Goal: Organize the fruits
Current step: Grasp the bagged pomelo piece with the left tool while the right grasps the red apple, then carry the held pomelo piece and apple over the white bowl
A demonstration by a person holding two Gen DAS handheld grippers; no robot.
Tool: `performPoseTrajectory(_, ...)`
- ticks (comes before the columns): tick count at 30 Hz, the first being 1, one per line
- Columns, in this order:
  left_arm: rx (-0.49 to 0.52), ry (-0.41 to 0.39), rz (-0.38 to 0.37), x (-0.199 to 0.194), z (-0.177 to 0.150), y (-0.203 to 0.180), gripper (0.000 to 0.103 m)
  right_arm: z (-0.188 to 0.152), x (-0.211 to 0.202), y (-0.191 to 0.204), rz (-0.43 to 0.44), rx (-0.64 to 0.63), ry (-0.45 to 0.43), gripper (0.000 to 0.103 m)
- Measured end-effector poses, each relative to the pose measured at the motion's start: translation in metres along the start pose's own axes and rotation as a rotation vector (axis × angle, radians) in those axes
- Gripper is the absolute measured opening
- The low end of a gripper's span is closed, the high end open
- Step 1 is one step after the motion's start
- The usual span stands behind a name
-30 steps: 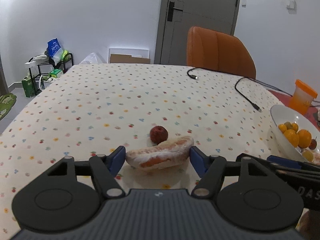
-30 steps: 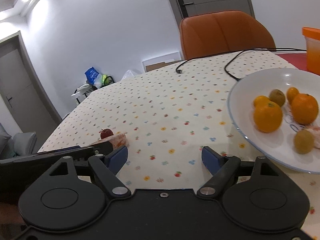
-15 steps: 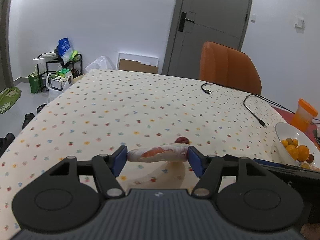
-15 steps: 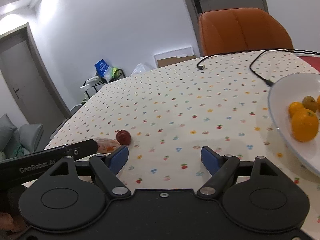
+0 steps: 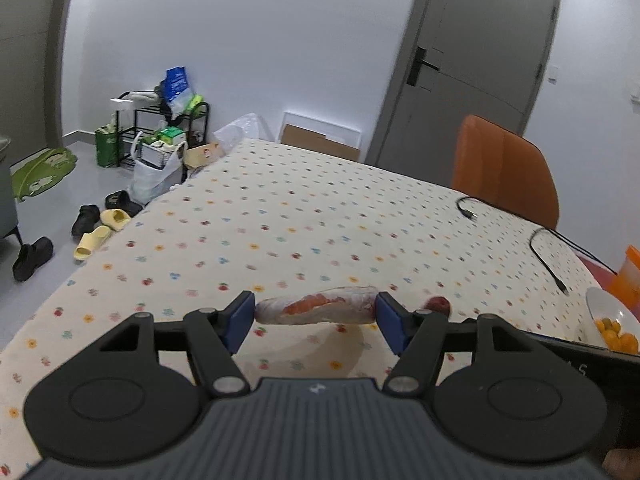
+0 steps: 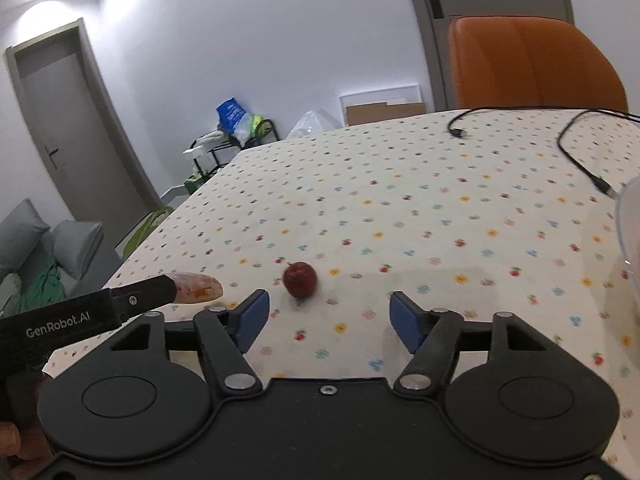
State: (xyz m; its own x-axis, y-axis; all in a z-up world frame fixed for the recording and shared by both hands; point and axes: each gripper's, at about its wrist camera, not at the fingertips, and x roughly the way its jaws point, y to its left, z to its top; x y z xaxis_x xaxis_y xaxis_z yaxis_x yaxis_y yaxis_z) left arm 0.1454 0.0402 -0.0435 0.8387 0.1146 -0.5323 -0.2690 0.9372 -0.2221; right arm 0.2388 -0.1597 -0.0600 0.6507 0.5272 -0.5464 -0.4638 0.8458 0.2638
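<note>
The left gripper point(image 5: 315, 315) has lifted the peeled citrus segment point(image 5: 318, 306) — perhaps pomelo — clear of the surface point(image 5: 320, 224), fingers pinching its ends, ready for the bowl point(image 5: 600, 314) at lower right, while the right gripper point(image 6: 329, 316), fingers spread, nears the small red fruit point(image 6: 300, 279).

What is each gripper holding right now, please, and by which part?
The left gripper holds the wrapped fruit slice by its two ends; the right gripper holds nothing.

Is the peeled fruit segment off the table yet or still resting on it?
Off the table: the left gripper holds the segment endwise, with its shadow on the cloth below.
</note>
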Motion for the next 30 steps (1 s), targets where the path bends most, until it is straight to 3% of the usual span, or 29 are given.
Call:
performPoseTrajectory(12, -0.05, -0.009, 0.016, 0.007, 0.007, 0.018, 0.064, 0.014, 0.034, 0.017, 0.001, -0.055, 0.033, 0.053)
performPoseTrajectory(15, -0.051, -0.008, 0.017, 0.008, 0.008, 0.017, 0.064, 0.015, 0.039, 0.02, -0.005, -0.078, 0.034, 0.035)
performPoseTrajectory(16, -0.05, -0.007, 0.016, 0.008, 0.008, 0.017, 0.064, 0.015, 0.039, 0.021, -0.007, -0.084, 0.039, 0.022)
performPoseTrajectory(30, 0.009, -0.016, -0.041, 0.007, 0.009, -0.024, 0.064, 0.011, -0.004, -0.007, -0.036, -0.018, -0.02, 0.022)
